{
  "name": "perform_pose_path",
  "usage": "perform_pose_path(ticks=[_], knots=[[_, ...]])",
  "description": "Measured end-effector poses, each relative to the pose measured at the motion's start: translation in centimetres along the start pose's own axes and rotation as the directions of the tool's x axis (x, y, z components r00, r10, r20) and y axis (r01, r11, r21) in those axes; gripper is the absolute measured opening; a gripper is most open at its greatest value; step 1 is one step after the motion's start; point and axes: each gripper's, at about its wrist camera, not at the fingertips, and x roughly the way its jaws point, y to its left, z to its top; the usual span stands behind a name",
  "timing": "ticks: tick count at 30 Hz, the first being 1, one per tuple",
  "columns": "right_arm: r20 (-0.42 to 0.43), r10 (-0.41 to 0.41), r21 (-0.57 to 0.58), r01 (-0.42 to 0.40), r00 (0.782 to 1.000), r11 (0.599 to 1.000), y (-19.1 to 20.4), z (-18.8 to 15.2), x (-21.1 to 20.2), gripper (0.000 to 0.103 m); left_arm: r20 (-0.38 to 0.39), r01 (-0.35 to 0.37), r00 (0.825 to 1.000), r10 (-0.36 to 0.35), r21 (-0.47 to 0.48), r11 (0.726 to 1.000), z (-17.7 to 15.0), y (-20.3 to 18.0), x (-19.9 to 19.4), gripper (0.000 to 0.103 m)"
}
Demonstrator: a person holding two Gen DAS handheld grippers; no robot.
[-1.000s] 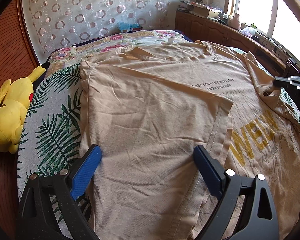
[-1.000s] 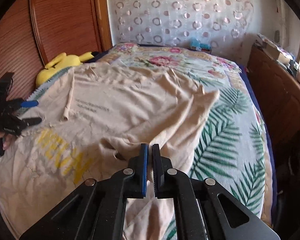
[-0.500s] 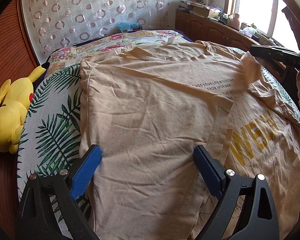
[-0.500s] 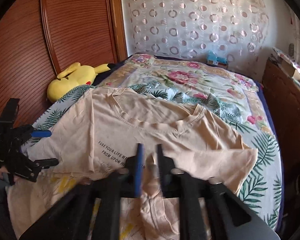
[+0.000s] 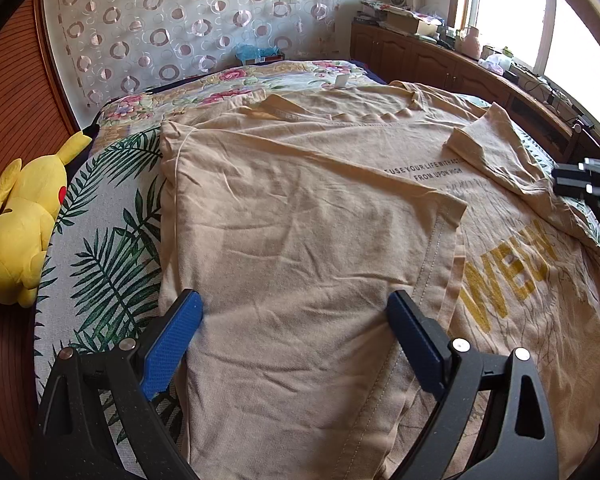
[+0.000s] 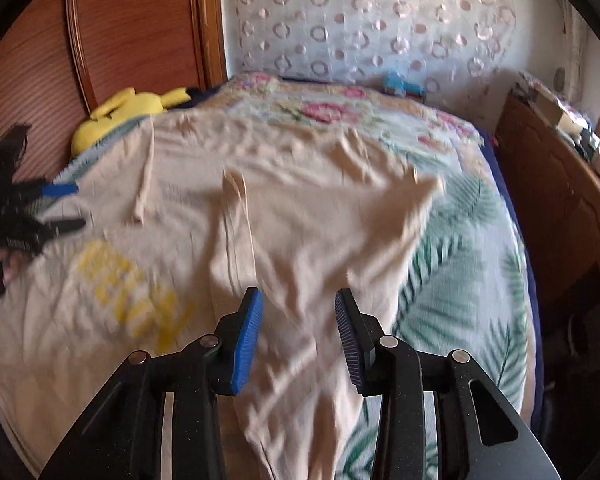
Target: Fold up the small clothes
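Note:
A beige T-shirt [image 5: 300, 220] with yellow letters lies spread on the bed, its left side folded inward over the front. My left gripper [image 5: 294, 304] stands open just above that folded part, nothing between its fingers. The right sleeve [image 5: 496, 148] lies folded inward across the printed text. In the right wrist view my right gripper [image 6: 298, 300] hovers over the T-shirt [image 6: 300, 220] near its right side. Its jaws are opening, with loose cloth below the gap and the pads not pressing on it. It also shows at the right edge as the right gripper [image 5: 580, 184].
A yellow plush toy [image 5: 20, 232] lies at the bed's left edge against a wooden panel. The leaf-patterned bedspread [image 5: 100, 260] shows on both sides of the shirt. A wooden cabinet [image 5: 420, 56] with clutter runs under the window to the right.
My right gripper carried the right sleeve inward over the shirt, opened, let it drop and drew back. The left gripper has kept still.

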Motion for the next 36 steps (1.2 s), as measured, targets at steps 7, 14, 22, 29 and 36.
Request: perform_pose_path(ticks=[7, 14, 22, 29, 36], knots=[[-0.013, 0.031, 0.019, -0.03, 0.999, 0.999, 0.1, -1.4, 0.6, 0.019, 0.015, -0.017, 1.0, 0.017, -0.003, 1.0, 0.0, 0.0, -0.3, 0.094], [0.027, 0.104, -0.067, -0.102, 0.994, 0.993, 2.5, -1.8, -1.1, 0.009, 0.099, -0.007, 0.995, 0.01, -0.022, 1.0, 0.8, -0.5, -3.1, 0.094], [0.025, 0.142, -0.078, -0.14, 0.99, 0.987, 3.2, -3.6, -1.8, 0.009, 0.142, 0.019, 0.99, -0.022, 0.016, 1.0, 2.9, -2.6, -3.9, 0.094], [0.077, 0.052, 0.021, -0.053, 0.996, 0.998, 0.9, -3.1, -2.6, 0.04, 0.145, 0.034, 0.989, -0.044, 0.068, 0.997, 4.6, -4.7, -3.8, 0.094], [0.008, 0.075, 0.056, -0.075, 0.997, 0.996, 1.4, -2.8, -0.2, 0.039, 0.146, 0.041, 0.988, -0.054, 0.09, 0.995, 4.8, -5.6, -4.0, 0.094]])
